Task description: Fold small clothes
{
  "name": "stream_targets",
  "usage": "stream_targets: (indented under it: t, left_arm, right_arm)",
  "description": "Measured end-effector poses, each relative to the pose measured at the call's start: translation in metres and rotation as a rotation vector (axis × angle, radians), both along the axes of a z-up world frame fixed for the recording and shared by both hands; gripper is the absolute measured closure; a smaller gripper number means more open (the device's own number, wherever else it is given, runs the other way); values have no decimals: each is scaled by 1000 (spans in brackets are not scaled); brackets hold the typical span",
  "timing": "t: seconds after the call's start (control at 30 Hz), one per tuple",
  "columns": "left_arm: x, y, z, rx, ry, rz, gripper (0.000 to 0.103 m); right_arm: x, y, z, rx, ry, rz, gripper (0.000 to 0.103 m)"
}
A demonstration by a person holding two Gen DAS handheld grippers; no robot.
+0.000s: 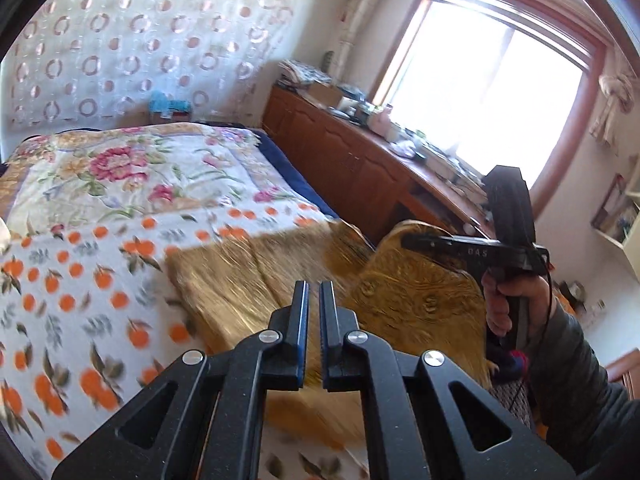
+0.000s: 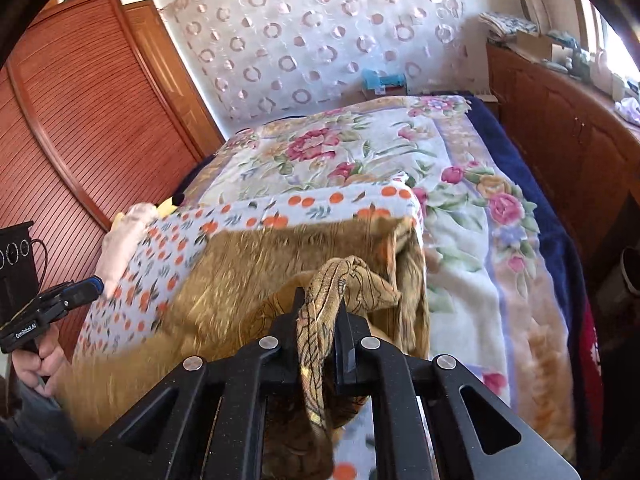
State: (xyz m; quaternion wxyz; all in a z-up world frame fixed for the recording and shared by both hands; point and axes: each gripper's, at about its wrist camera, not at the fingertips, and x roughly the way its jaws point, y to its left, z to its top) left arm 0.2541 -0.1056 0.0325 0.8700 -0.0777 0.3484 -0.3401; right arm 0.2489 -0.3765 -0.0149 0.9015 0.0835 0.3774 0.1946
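A golden-brown patterned garment (image 1: 256,280) lies on the orange-print sheet (image 1: 80,280) of the bed; it also shows in the right wrist view (image 2: 280,256). My left gripper (image 1: 314,292) hovers just above it, its jaws a narrow gap apart with nothing between them. My right gripper (image 2: 320,304) is shut on a bunched corner of the garment (image 2: 352,276) and holds it lifted off the bed. The right gripper (image 1: 424,242) shows in the left wrist view, holding up a flap (image 1: 420,296). The left gripper (image 2: 86,286) shows at the left edge of the right wrist view.
A floral blanket (image 2: 360,152) covers the far bed. A wooden cabinet (image 1: 340,152) with clutter runs under the window on the right. A wooden wardrobe (image 2: 80,120) stands left. A pale cloth (image 2: 124,236) lies at the bed's left edge.
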Motion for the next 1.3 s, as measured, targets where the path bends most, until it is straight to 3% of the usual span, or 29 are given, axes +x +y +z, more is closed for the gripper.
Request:
stream_targets:
  t: [0.1, 0.23, 0.33, 0.57, 0.6, 0.63, 0.7, 0.8, 0.87, 0.93, 1.13, 1.3]
  left_arm:
    - [20, 4, -8, 21, 20, 23, 97]
    - [15, 12, -23, 74, 21, 14, 97]
    - [9, 17, -38, 120, 37, 5, 97]
    - [-16, 8, -62, 145, 86, -25, 97]
    - [-22, 3, -66, 150, 97, -36, 91]
    - [-25, 0, -69, 154, 103, -45, 75]
    - [-37, -7, -77, 152, 118, -75, 57]
    - [-52, -16, -85, 180, 141, -100, 57]
    - [-65, -19, -91, 197, 135, -89, 57]
    - [-77, -23, -95, 194, 148, -95, 57]
    - [-96, -45, -110, 170, 212, -166, 57]
    - [-107, -58, -112, 192, 189, -181, 57]
  right_arm:
    - [21, 13, -3, -2, 16, 3, 94]
    - [29, 23, -13, -36, 40, 8, 94]
    - [14, 18, -19, -72, 44, 10, 94]
    - [-28, 1, -28, -105, 48, -35, 94]
    - [-30, 3, -30, -110, 49, -36, 94]
    - [-31, 5, -31, -120, 53, -40, 92]
    - [-33, 9, -26, -144, 52, -46, 89]
    - [-38, 15, -32, -179, 51, -44, 75]
    - [-44, 18, -36, -196, 57, -37, 58]
    - [-47, 21, -42, -217, 57, -24, 53]
    - [-54, 20, -60, -190, 79, -9, 52]
    - [-57, 19, -68, -151, 86, 31, 53]
